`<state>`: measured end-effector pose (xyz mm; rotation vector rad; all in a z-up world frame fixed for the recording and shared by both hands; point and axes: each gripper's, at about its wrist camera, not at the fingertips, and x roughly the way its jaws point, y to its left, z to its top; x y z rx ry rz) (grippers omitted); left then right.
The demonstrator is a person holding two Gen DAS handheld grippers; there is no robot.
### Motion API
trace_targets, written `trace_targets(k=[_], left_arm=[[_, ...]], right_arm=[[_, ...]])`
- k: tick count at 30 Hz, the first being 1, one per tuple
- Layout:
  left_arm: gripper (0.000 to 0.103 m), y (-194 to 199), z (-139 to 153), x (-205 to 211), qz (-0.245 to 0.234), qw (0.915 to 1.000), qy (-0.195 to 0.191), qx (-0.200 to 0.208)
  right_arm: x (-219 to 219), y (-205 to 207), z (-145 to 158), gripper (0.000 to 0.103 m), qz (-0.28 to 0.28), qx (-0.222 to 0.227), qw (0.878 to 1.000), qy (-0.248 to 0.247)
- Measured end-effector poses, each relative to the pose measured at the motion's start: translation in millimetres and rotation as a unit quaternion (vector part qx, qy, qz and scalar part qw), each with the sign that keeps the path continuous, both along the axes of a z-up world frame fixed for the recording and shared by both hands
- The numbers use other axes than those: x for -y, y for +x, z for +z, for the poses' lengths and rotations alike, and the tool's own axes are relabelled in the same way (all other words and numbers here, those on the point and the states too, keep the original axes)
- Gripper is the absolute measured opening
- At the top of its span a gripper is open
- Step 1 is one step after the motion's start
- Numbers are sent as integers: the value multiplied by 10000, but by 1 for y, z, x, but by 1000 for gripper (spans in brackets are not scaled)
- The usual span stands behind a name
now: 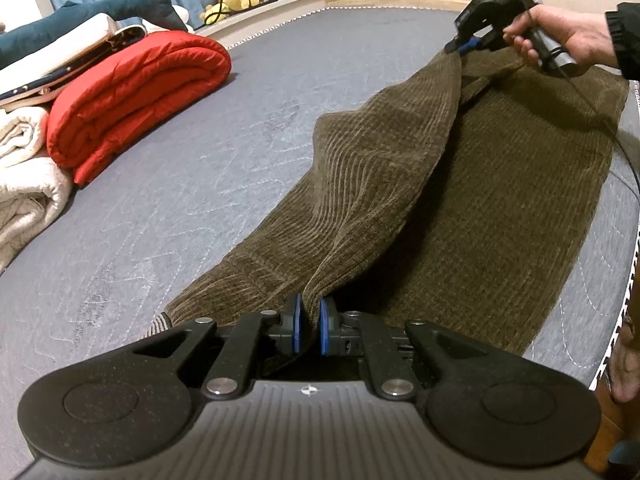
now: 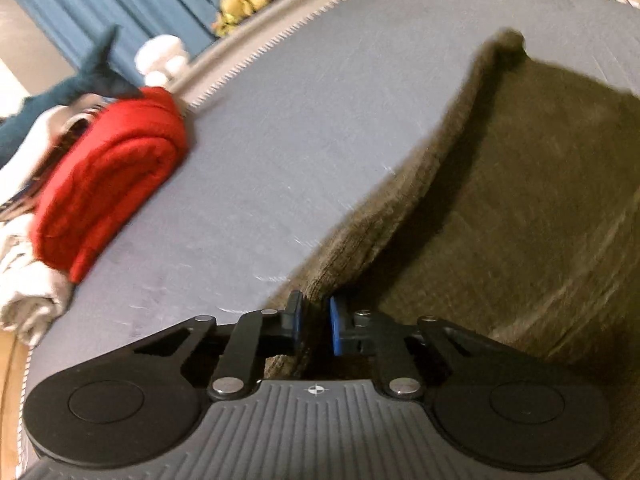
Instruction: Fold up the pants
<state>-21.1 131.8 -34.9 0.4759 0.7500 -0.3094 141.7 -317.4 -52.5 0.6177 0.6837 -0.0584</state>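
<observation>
The left hand-held gripper (image 1: 311, 322) is clenched on an edge of the brown corduroy pants (image 1: 500, 208), and the right hand-held gripper (image 2: 316, 322) likewise pinches the fabric, lifting a fold off the grey mattress (image 1: 180, 168). The right-wrist view is motion-blurred, hiding the cloth's weave. No readable writing shows; a red quilt (image 1: 136, 100) lies well apart at the left.

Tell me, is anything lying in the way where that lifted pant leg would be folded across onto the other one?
Nothing visible. Both the left gripper and right gripper are shut on the brown pants, and the flat leg beneath the raised fabric looks bare. The red quilt lies off on the far side, apart from the pants.
</observation>
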Motion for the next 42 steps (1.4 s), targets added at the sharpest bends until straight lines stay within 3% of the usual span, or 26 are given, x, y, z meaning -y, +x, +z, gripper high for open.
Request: trace_targets(k=[3, 5, 12, 15, 18, 22, 25, 27, 28, 29, 31, 36, 42], left_arm=[[10, -2, 2, -1, 54, 10000, -36, 53], [10, -6, 4, -2, 67, 9999, -75, 124], [9, -29, 15, -12, -79, 9991, -236, 337], [9, -43, 18, -16, -114, 9992, -229, 320], [9, -55, 15, -16, -147, 9997, -46, 187], [10, -52, 0, -17, -270, 9986, 70, -459], [20, -44, 1, -16, -189, 9982, 42, -568], [35, -38, 17, -24, -25, 9978, -471, -472], [43, -36, 25, -28, 47, 9964, -747, -388], [45, -35, 33, -31, 118, 9945, -1005, -276], [45, -32, 44, -33, 271, 9911, -1300, -107], [46, -26, 46, -13, 401, 9928, -1124, 80], [46, -18, 36, 14, 224, 9966, -793, 87]], right_arm=[[6, -14, 13, 13, 67, 131, 9999, -48], [13, -25, 20, 3, 96, 163, 9998, -113], [37, -92, 71, 3, 574, 511, 9965, -342], [44, -128, 79, 3, 852, 454, 9940, -508], [50, -162, 81, 0, 970, 128, 9923, -754], [72, -190, 82, 0, 861, -146, 9923, -881], [87, -198, 65, 1, 806, -313, 9923, -888], [101, -200, 58, 10, 331, -366, 9954, -825], [108, -199, 57, 32, 180, -265, 9972, -670], [114, -203, 56, 63, 56, -140, 9983, -566], [122, -201, 56, 90, -278, 56, 9981, -547], [125, -187, 51, 90, -533, 327, 9933, -975], [161, -165, 21, 90, -1228, 258, 9902, -621]])
